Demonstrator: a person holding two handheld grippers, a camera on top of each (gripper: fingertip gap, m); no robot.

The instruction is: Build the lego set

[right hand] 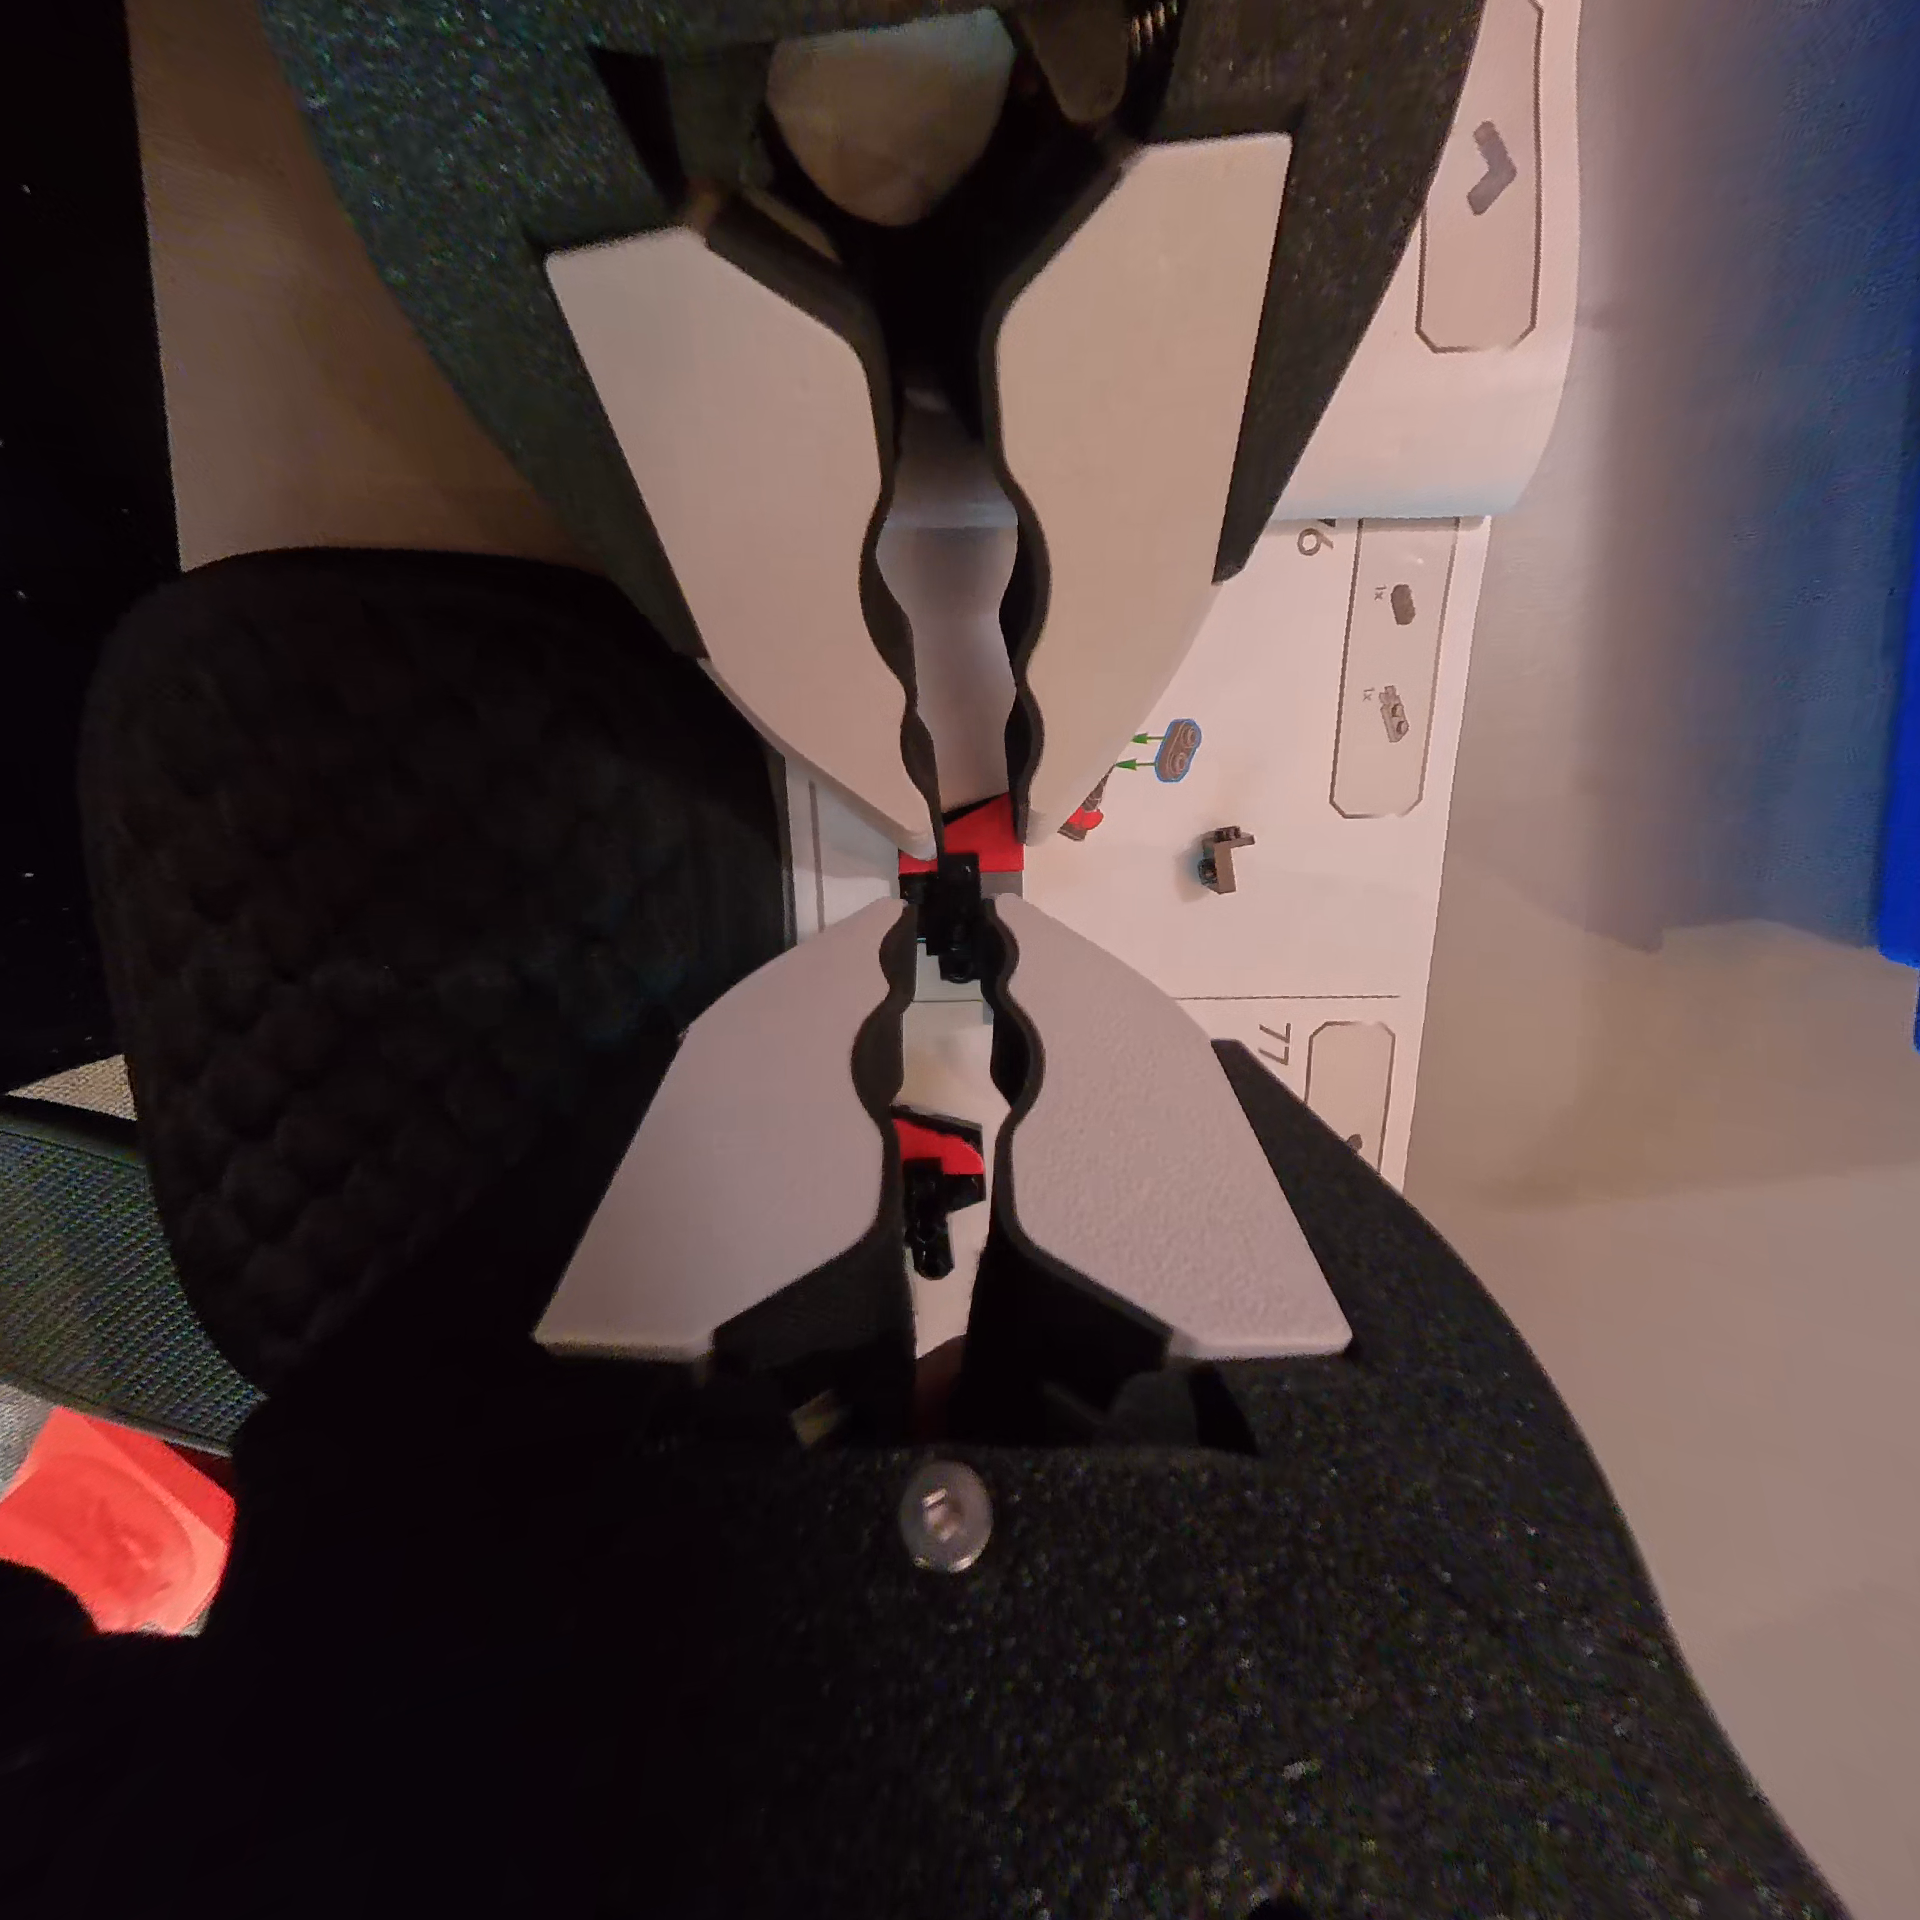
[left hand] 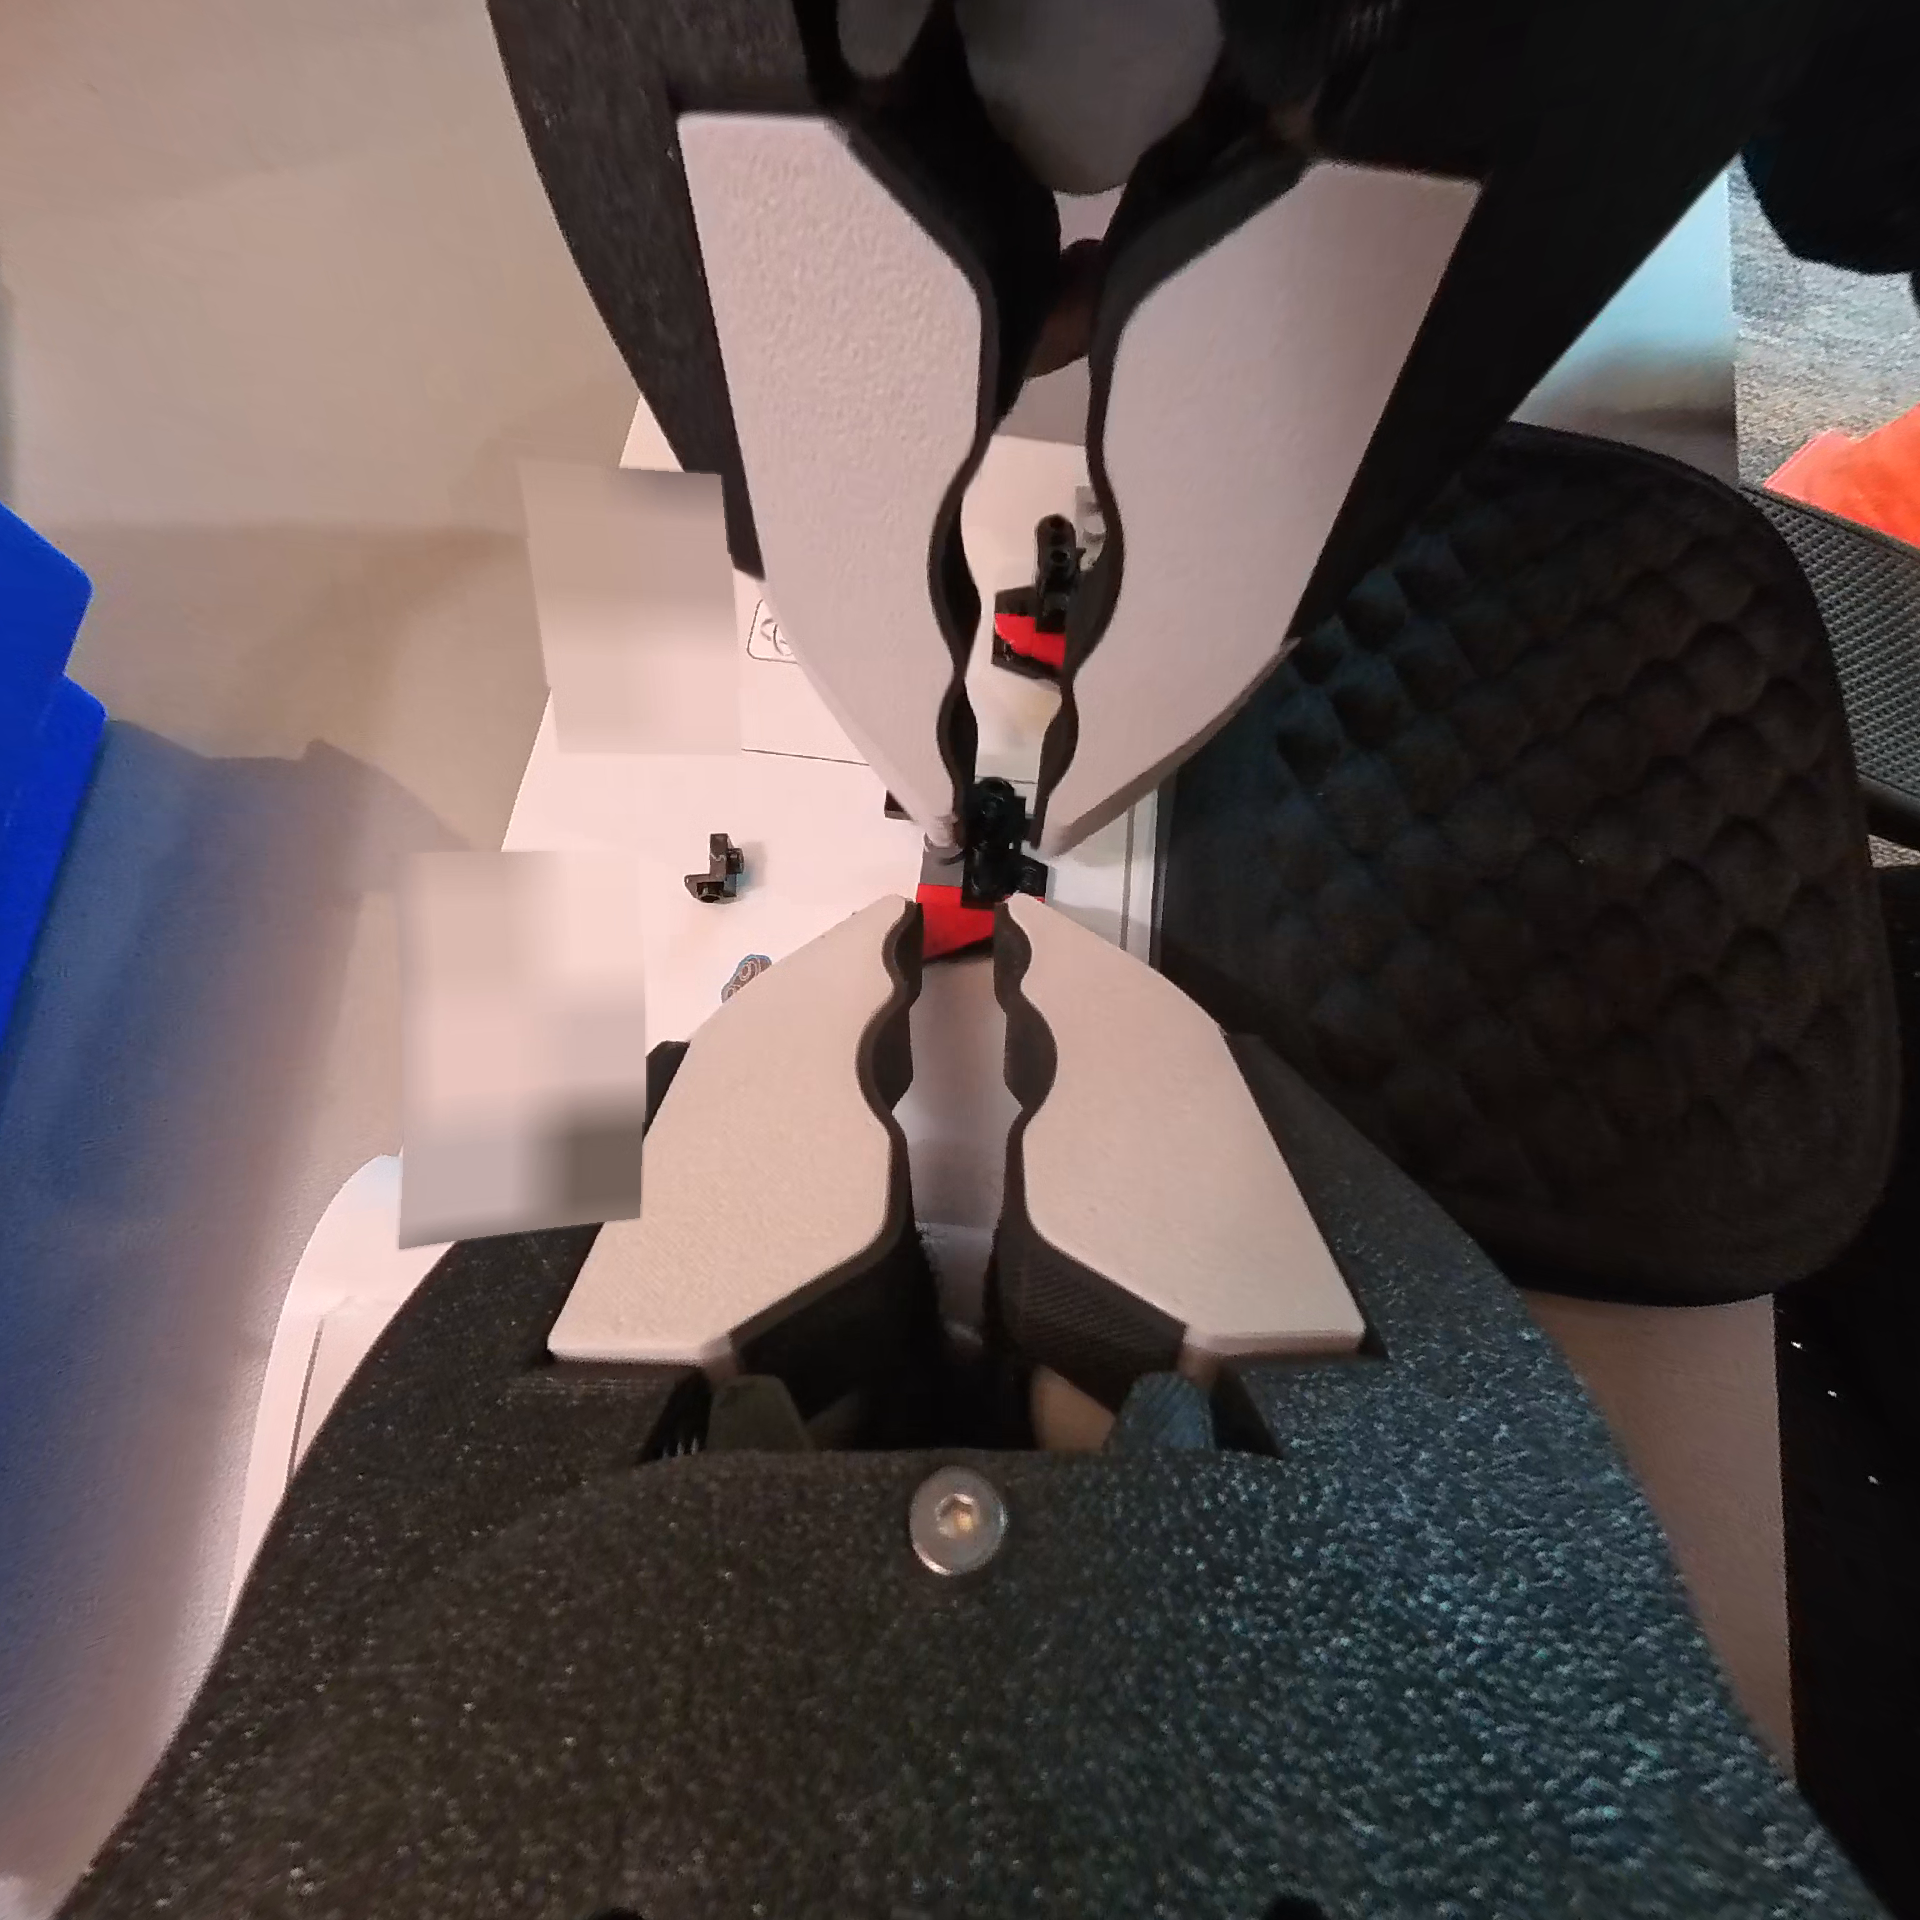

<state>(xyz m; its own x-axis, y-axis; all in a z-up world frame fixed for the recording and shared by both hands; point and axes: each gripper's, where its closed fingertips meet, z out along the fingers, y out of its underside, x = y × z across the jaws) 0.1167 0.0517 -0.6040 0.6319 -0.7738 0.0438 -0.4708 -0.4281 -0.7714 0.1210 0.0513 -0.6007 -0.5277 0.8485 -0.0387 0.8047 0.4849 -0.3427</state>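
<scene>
My left claw [left hand: 956, 914] clamps the small red plastic wedge brick [left hand: 948, 920], my right claw [right hand: 951, 920] pinches the tiny black studded clip piece [right hand: 951, 914] against it above the white instruction sheet [right hand: 1299, 914]: light, rigid, slippery, so I'd grip flat sides.

Each wrist camera looks forward along its own jaws, close above the table [left hand: 260, 364]. The two face each other tip to tip, sharing the red-and-black lego piece [left hand: 961, 914] between them and, seemingly, the instruction sheet [right hand: 1299, 914] beneath.
</scene>
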